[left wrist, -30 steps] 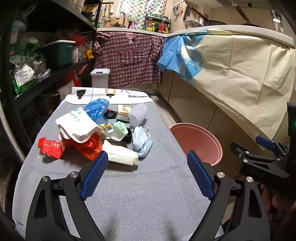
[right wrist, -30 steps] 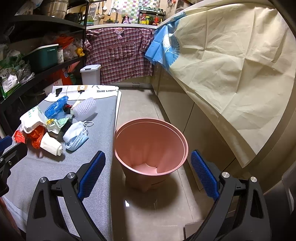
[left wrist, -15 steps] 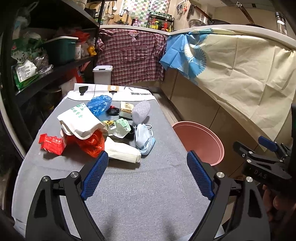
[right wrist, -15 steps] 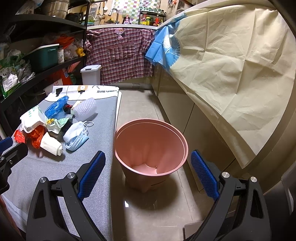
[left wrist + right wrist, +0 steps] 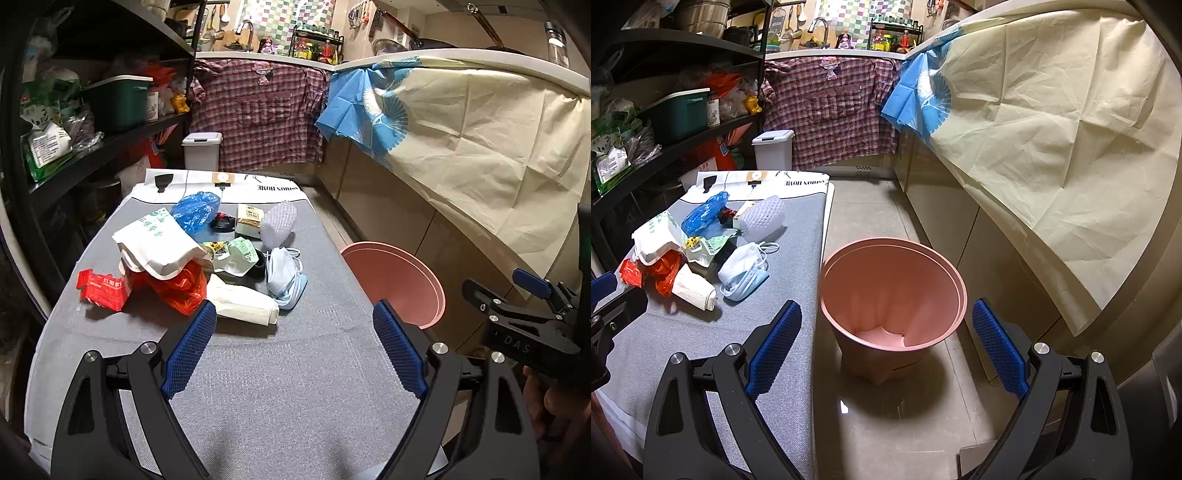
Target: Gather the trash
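Here, the trash pile [image 5: 207,262] lies on the grey-covered table [image 5: 295,387], untouched. Both the left gripper [image 5: 291,350] and the right gripper [image 5: 884,347] have their fingers spread wide with nothing between them. The pink bin [image 5: 892,291] stands on the floor just beside the table. The right gripper's body reads "DAS"; other print is too small to read.

Both grippers [image 5: 295,354] [image 5: 886,354] are black plastic frames with blue knobbly pads [image 5: 190,349], silver screws, and "DAS" printed on one.
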Tool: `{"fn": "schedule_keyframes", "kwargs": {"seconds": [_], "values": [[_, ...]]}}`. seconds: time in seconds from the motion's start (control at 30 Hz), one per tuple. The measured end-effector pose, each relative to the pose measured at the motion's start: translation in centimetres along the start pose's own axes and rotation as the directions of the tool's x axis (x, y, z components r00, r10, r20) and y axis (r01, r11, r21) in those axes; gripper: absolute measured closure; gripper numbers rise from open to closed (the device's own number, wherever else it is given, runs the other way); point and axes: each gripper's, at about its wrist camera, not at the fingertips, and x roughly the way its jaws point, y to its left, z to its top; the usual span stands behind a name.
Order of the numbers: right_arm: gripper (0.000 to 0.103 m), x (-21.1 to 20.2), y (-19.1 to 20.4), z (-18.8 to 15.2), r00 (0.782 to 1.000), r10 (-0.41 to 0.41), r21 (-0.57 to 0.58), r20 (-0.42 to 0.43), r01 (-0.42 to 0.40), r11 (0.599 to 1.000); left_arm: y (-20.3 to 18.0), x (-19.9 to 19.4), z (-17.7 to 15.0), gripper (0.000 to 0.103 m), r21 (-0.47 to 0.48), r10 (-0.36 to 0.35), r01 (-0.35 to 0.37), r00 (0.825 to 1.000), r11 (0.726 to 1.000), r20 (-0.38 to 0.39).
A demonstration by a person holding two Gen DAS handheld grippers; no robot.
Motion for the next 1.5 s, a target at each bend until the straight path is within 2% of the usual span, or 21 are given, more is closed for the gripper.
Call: {"fn": "schedule_keyframes", "kwargs": {"seconds": [0.5,0.6,0.77,0.87,1.07,1.23,1.33,1.5], "values": [[0.012,0.0,0.0,-0.1,1.0,-0.002,0.0,-0.001,0.002,1.0,-0.3,0.1,0.0,0.02,0.002,-0.007,0.007,1.0,1.0,0.001],[0.012,0.0,0.0,-0.1,1.0,-0.003,0.001,0.0,0.003,1.0,-0.6,0.0,0.0,0.025,0.006,-0.007,0.007,1.0,1.0,0.003],[0.012,-0.1,-0.1,0.0,1.0,-0.001,0.005,0.003,0.001,1.0,-0.4,0.0,0.0,0.027,-0.004,-0.008,0.008,1.0,1.0,0.003],[0.017,0.0,0.0,0.1,1.0,0.004,0.003,-0.002,-0.004,1.0,-0.4,0.0,0.0,0.027,-0.009,-0.014,0.014,1.0,1.0,-0.002],[0.023,0.5,0.1,0.1,0.999,0.03,0.019,-0.02,-0.029,0.999,-0.1,0.3,0.0,0.028,-0.026,-0.021,0.02,1.0,0.999,-0.019],[0.028,0.7,0.5,0.5,0.997,0.069,0.028,-0.033,-0.068,0.997,0.6,0.8,0.0,0.033,-0.023,-0.003,0.002,1.0,1.0,-0.023],[0.035,1.0,1.2,1.0,0.993,0.114,0.029,-0.034,-0.113,0.993,1.4,0.9,0.3,0.037,-0.028,0.023,-0.023,1.0,0.999,-0.006],[0.052,2.3,3.6,2.4,0.978,0.203,0.057,-0.053,-0.2,0.978,3.2,1.4,1.0,0.042,-0.06,0.068,-0.067,0.998,0.996,0.008]]}}
